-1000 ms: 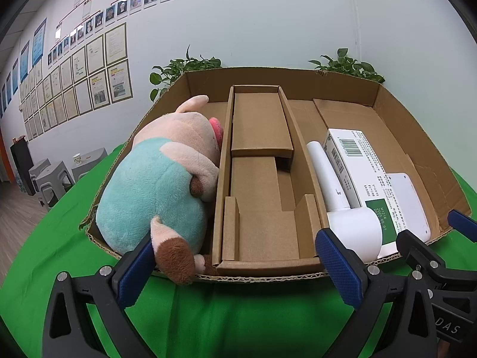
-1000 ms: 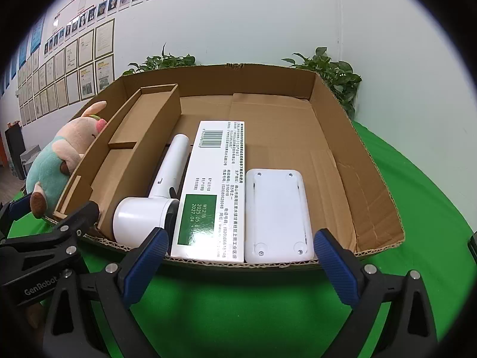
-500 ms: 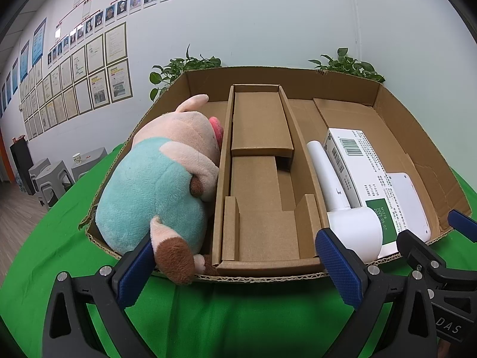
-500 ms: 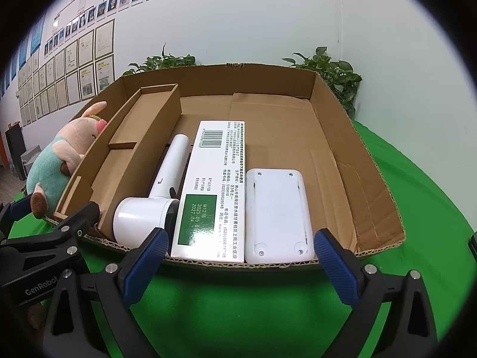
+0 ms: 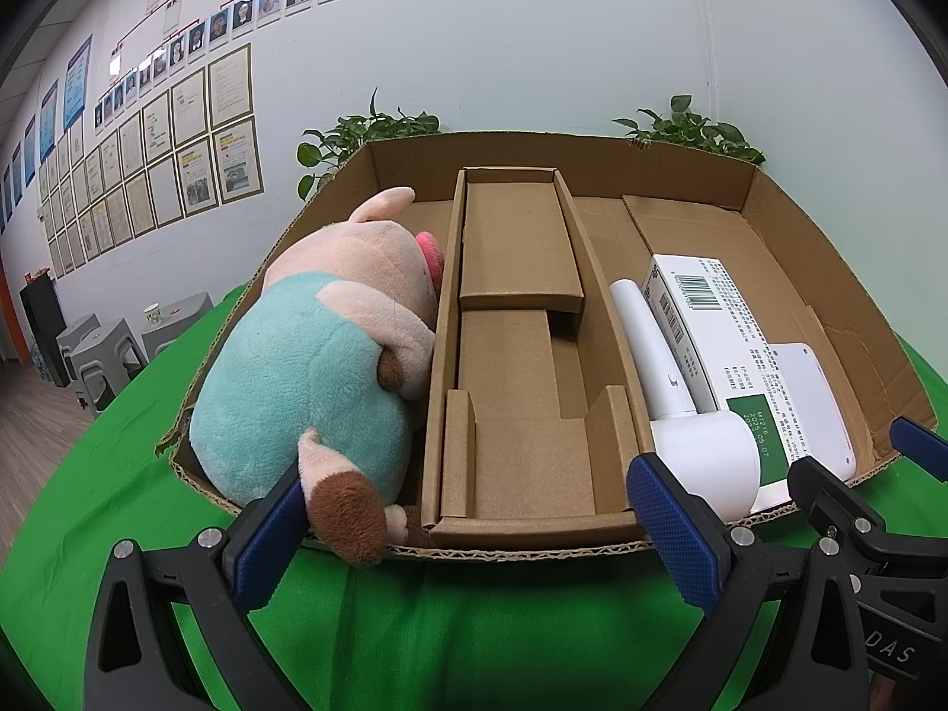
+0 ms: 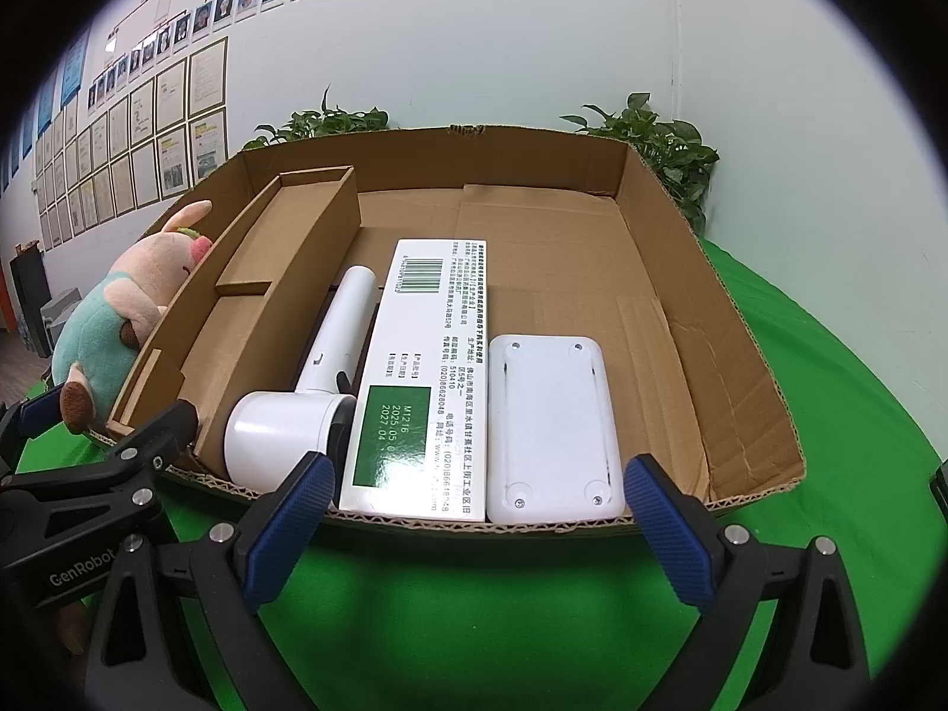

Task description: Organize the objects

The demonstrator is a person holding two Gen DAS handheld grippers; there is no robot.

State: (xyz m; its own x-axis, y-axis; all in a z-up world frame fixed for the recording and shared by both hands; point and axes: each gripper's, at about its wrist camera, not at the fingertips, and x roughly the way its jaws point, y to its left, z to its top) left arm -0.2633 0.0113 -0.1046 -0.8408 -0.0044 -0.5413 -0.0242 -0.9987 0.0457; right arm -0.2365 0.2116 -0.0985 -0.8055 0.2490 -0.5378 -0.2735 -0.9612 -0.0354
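Shallow open brown cardboard tray (image 5: 841,296) (image 6: 734,355), standing on a green cloth-covered table (image 5: 474,622) (image 6: 829,385). Contents, left to right: one plush pig toy in a teal shirt (image 5: 320,367) (image 6: 112,332), lying in the left section with a brown foot over the front rim; one folded brown cardboard insert (image 5: 515,355) (image 6: 249,308), its compartments bare; one white handheld device with a long handle and round head (image 5: 681,415) (image 6: 308,397), just beside the insert; one long white carton with barcode and green label (image 5: 711,326) (image 6: 426,379), touching the device; one white rounded rectangular plastic unit with screws (image 5: 812,391) (image 6: 551,426), beside the carton. Left gripper (image 5: 474,521) and right gripper (image 6: 474,521): both in front of the tray's near edge, blue-padded jaws wide apart, holding nothing. Potted green plants (image 5: 367,136) (image 6: 657,148) behind the tray.
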